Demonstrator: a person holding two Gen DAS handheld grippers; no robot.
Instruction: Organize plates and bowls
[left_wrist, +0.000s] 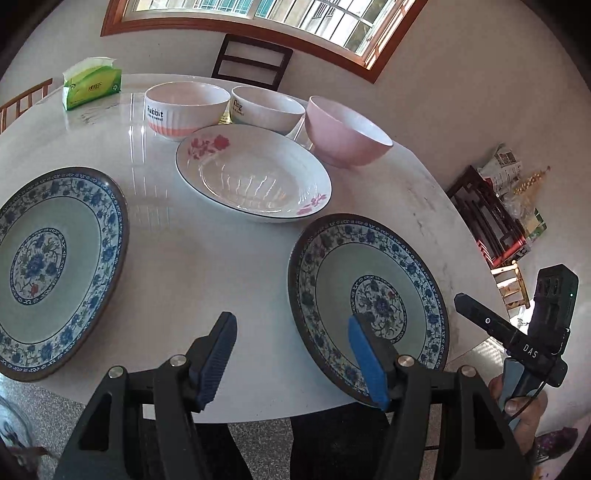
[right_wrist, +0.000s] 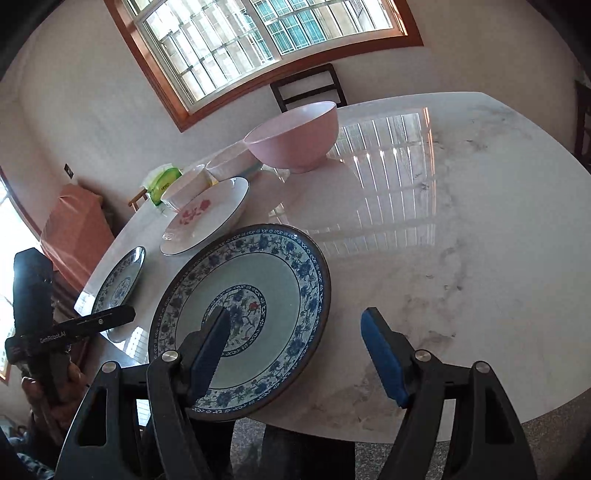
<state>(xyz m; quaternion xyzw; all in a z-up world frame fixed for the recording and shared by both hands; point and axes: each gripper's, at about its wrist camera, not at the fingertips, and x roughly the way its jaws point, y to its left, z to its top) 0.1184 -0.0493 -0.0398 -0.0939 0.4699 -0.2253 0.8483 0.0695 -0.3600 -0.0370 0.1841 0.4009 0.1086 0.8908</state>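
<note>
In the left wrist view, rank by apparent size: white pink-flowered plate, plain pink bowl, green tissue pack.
1. White pink-flowered plate
2. Plain pink bowl
3. Green tissue pack, though it sits farthest away

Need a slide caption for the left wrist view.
Open left claw above the table edge, between two blue-patterned plates; three bowls behind.

The left gripper (left_wrist: 293, 360) was built of matte black plastic — two angular arms with triangular cut-outs, each jointed by round silver screws. Its fingers (left_wrist: 216, 360) carried ribbed blue pads. The right gripper (right_wrist: 301, 358) was the same make: black arms, silver screw heads, blue pads on the fingers (right_wrist: 384, 356). Seen from the other side, each handle was a black block with a flat black bar across it — one bar bore white letters "DAS", the other "GenRoboAI". A thin black cable ran beside one handle.
</note>
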